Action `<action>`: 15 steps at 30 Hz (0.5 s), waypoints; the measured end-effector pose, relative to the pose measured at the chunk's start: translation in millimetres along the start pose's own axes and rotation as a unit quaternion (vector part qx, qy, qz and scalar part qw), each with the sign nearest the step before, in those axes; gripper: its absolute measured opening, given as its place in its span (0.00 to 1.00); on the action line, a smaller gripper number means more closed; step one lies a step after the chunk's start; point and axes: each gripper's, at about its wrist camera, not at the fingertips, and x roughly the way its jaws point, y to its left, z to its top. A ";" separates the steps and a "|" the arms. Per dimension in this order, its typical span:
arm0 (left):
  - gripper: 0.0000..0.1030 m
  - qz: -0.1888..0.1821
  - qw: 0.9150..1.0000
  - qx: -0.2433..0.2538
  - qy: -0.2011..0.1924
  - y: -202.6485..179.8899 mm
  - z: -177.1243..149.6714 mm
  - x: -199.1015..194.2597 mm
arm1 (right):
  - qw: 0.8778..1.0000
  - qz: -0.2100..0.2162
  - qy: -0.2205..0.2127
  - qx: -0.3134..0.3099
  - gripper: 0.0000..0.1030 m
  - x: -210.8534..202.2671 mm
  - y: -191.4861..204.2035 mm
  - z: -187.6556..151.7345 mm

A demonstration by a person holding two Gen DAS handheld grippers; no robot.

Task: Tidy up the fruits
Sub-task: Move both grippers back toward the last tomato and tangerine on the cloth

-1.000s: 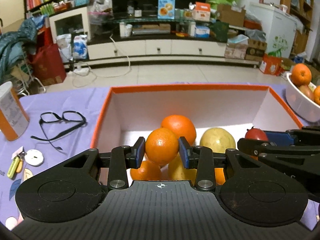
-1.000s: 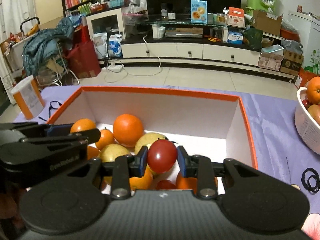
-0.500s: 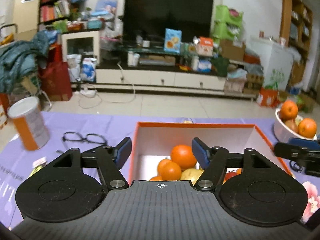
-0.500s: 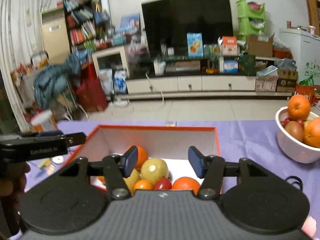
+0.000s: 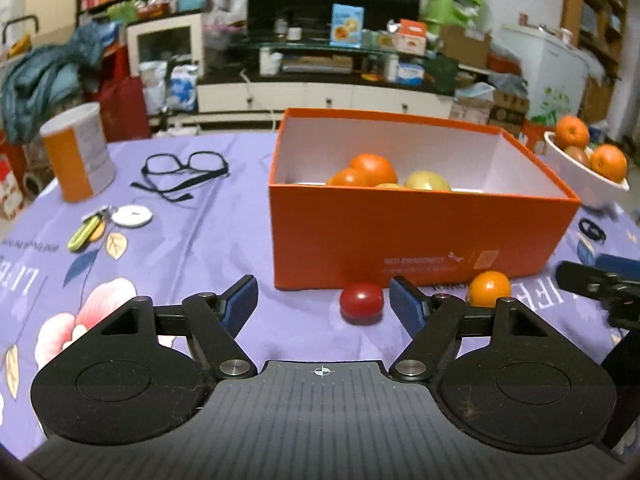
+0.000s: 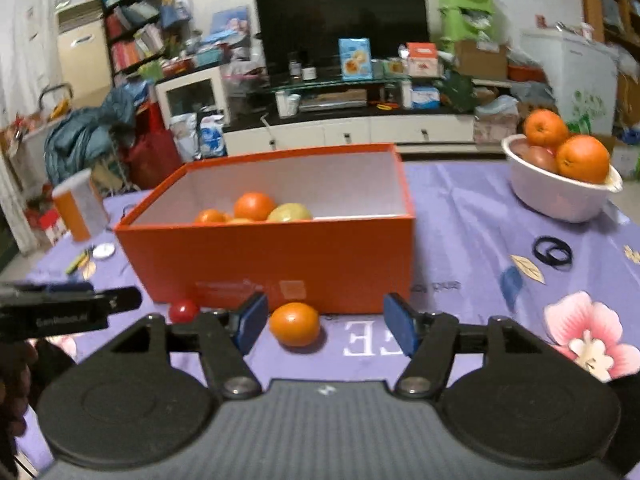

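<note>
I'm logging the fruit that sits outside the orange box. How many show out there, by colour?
Orange: 3, the orange on the cloth and two oranges in the bowl, which is the white bowl
Red: 1, the red fruit on the cloth
Reddish-brown: 1, the reddish-brown fruit, partly hidden in the bowl
Total: 5 showing

A lived-in home living room: a television (image 6: 340, 20) on a low cabinet (image 6: 348, 130) at top centre, crammed bookshelves (image 6: 132, 36) upper left.

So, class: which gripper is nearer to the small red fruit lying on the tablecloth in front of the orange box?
Left. The red fruit lies between the opening left gripper pads, untouched; the right gripper frames the orange beside it.
</note>
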 end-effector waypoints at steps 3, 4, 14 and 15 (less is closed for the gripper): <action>0.52 -0.014 1.000 0.008 0.003 -1.2 -1.0 4.0 | 1.000 -0.001 -0.010 -0.024 0.65 10.0 12.4 -6.9; 0.53 -0.012 1.000 0.010 0.006 -0.6 -1.9 8.1 | 0.999 -0.001 -0.007 -0.033 0.65 15.7 16.6 -8.5; 0.48 -0.022 0.999 0.044 0.015 -8.3 -5.7 36.9 | 0.999 -0.004 0.035 -0.033 0.64 63.6 25.9 -11.7; 0.47 -0.025 0.998 0.048 0.017 -10.6 -5.9 40.7 | 0.999 -0.004 0.040 -0.030 0.64 67.6 24.8 -12.1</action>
